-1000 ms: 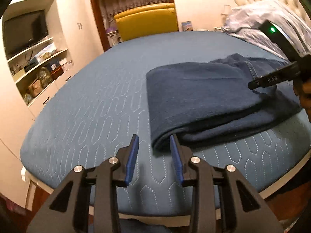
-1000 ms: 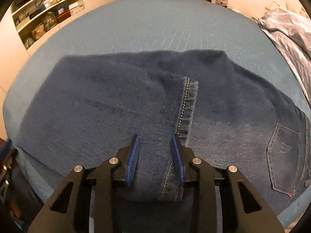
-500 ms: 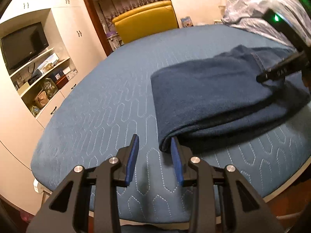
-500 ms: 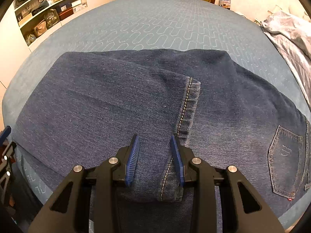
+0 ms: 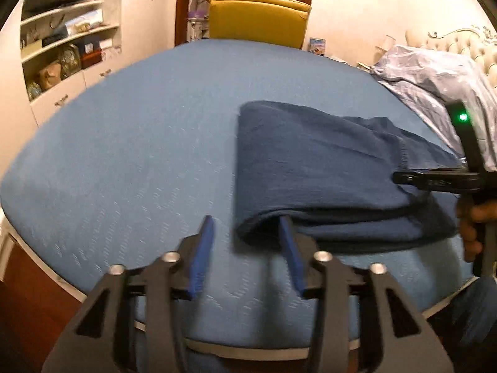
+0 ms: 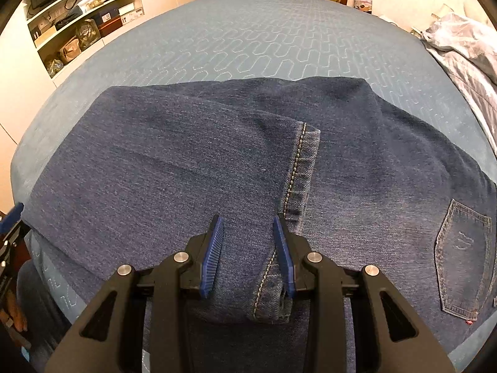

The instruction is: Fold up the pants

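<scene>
Dark blue jeans lie folded on the blue bed, one leg laid back over the seat, its stitched hem across the middle. My right gripper is shut on the near end of that hem, with denim bunched between the pads. In the left wrist view the jeans sit to the right, with the right gripper resting on them. My left gripper sits at the folded corner. Its jaws are opening, and the pads do not press the cloth.
Behind the bed stands a yellow chair in a doorway. Shelves with boxes and bags line the left wall. Crumpled pale bedding lies at the right by a tufted headboard. A person's hand holds the right gripper.
The left gripper's jaws have spread wider and the hand has rolled, so the room now looks tilted differently. The fold corner now sits against its right finger. The right gripper has stayed put.
</scene>
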